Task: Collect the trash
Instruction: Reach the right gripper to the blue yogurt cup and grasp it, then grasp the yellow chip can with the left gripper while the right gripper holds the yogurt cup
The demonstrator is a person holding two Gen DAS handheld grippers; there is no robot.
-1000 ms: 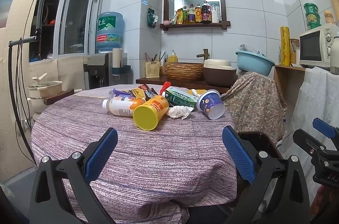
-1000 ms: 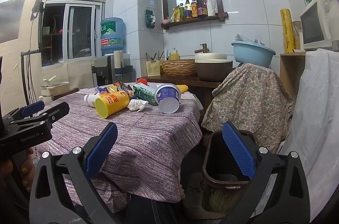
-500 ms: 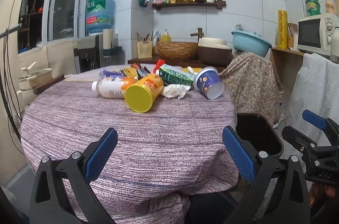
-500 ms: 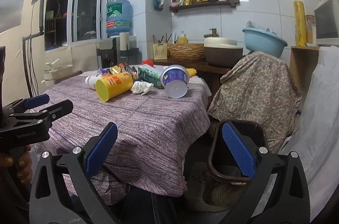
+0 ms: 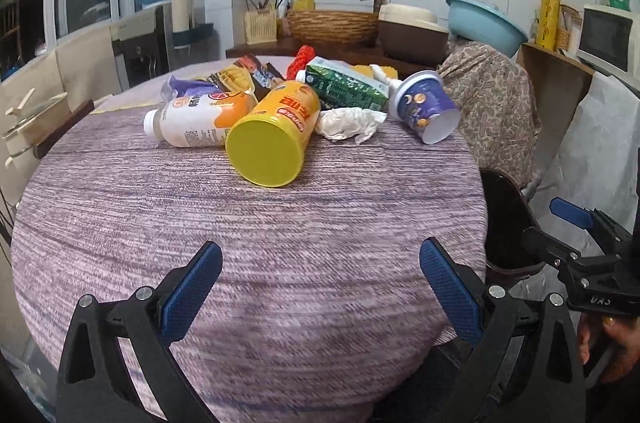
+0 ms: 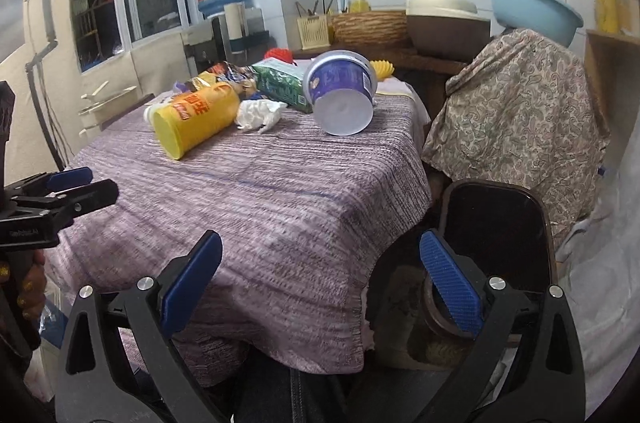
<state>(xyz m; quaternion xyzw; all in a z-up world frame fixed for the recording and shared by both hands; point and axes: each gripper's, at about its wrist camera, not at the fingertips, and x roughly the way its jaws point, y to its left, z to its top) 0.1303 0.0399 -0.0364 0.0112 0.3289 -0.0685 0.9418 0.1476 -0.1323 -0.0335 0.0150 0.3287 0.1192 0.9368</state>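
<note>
A heap of trash lies at the far side of the round table [image 5: 280, 243]: a yellow cup [image 5: 276, 135] [image 6: 196, 117] on its side, a white and orange bottle [image 5: 192, 119], a crumpled tissue [image 5: 348, 121] [image 6: 258, 113], a green carton [image 5: 346, 87] [image 6: 280, 79], a blue tub [image 5: 426, 107] [image 6: 344, 95] and snack wrappers [image 5: 236, 73]. My left gripper [image 5: 320, 275] hovers open over the table's near part, nothing between its fingers. At the table's right edge my right gripper [image 6: 320, 273] is open too, with a dark bin [image 6: 496, 219] [image 5: 506, 219] on the floor just beyond.
A chair draped in patterned cloth [image 6: 516, 103] stands right of the table, behind the bin. A counter at the back holds a woven basket [image 5: 332, 25] and a brown basin [image 5: 414, 35]. A water dispenser [image 5: 164, 3] stands at the back left, a microwave [image 5: 608, 35] at the right.
Both grippers have moved forward and lower toward the table, so the trash heap looks nearer and larger. Both stay open and hold nothing.
</note>
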